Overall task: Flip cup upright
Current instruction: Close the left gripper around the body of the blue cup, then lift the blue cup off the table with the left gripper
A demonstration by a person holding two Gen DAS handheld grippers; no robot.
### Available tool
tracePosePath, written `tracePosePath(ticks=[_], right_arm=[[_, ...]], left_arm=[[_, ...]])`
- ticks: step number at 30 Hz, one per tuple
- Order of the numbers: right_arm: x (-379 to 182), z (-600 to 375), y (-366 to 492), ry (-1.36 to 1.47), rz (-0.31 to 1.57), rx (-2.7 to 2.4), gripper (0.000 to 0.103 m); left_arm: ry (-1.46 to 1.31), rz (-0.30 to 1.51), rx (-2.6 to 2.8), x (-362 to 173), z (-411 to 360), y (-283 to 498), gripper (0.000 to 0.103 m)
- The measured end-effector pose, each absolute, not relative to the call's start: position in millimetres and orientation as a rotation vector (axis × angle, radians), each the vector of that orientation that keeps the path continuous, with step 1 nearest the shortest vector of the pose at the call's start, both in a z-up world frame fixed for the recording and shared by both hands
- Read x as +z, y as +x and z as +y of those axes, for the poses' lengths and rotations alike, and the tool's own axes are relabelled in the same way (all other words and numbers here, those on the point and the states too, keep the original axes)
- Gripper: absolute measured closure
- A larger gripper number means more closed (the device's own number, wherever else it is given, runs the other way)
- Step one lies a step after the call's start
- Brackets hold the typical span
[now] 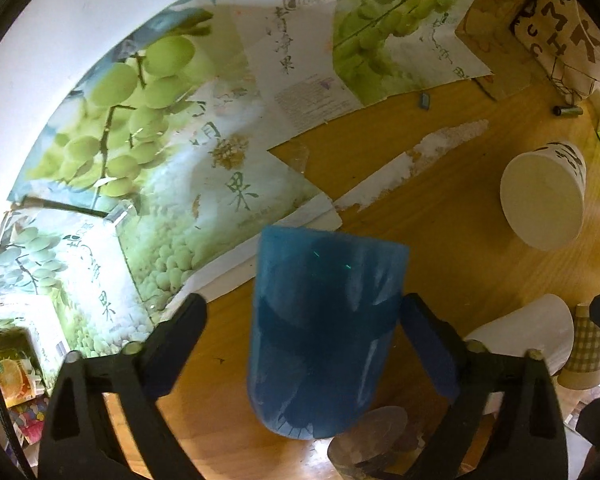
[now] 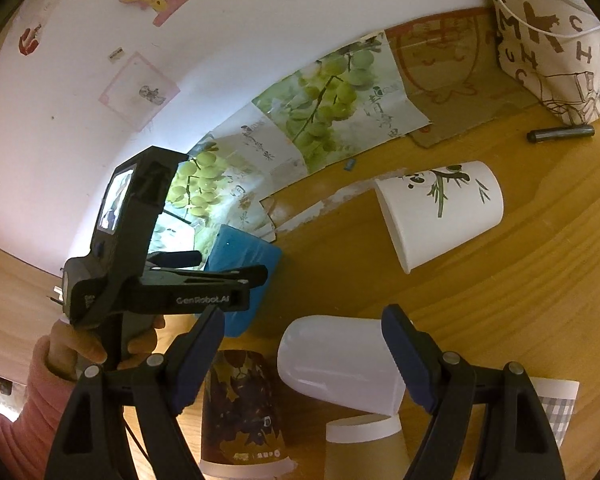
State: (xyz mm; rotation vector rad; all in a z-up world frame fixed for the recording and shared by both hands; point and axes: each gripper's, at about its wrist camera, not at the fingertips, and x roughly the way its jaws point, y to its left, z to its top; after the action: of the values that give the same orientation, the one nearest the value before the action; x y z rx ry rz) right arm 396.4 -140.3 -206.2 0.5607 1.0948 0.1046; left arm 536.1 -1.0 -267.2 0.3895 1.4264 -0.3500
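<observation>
A translucent blue cup (image 1: 324,332) stands mouth-down on the wooden table between the open fingers of my left gripper (image 1: 300,344); the pads stand apart from its sides. In the right wrist view the blue cup (image 2: 246,264) shows behind the left gripper (image 2: 228,272). My right gripper (image 2: 302,360) is open around a plain white cup (image 2: 340,364) lying on its side. A panda-print white cup (image 2: 440,212) lies on its side farther right, also seen in the left wrist view (image 1: 544,196).
Grape-print cardboard sheets (image 1: 148,152) cover the left and back of the table (image 1: 440,240). A dark patterned cup (image 2: 240,408) and a brown cup (image 2: 364,452) stand mouth-down near my right gripper. A checked cup (image 1: 586,352), a lettered bag (image 2: 552,56) and a marker (image 2: 560,134) sit at right.
</observation>
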Motion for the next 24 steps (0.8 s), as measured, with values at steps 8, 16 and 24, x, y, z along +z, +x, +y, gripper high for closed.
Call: tracePosePath(ticks=[8,16,24], right_arm=[[-197.8,-142.2,386.7,0.557,1.088,0.081,0.021],[-185.7,-147.9,372.6,0.542,1.083,0.053,0.021],[-165.1,-141.5,352.9,0.512,1.062,0.053,0.021]], left_arm=[[0.377,1.456,-0.343,-280.6,-10.5,539.6,0.028],[0.356,1.466,-0.31,-278.3,-5.4,544.4,0.029],[0.308,1.41,-0.269,-240.9,17.3,537.1,0.029]])
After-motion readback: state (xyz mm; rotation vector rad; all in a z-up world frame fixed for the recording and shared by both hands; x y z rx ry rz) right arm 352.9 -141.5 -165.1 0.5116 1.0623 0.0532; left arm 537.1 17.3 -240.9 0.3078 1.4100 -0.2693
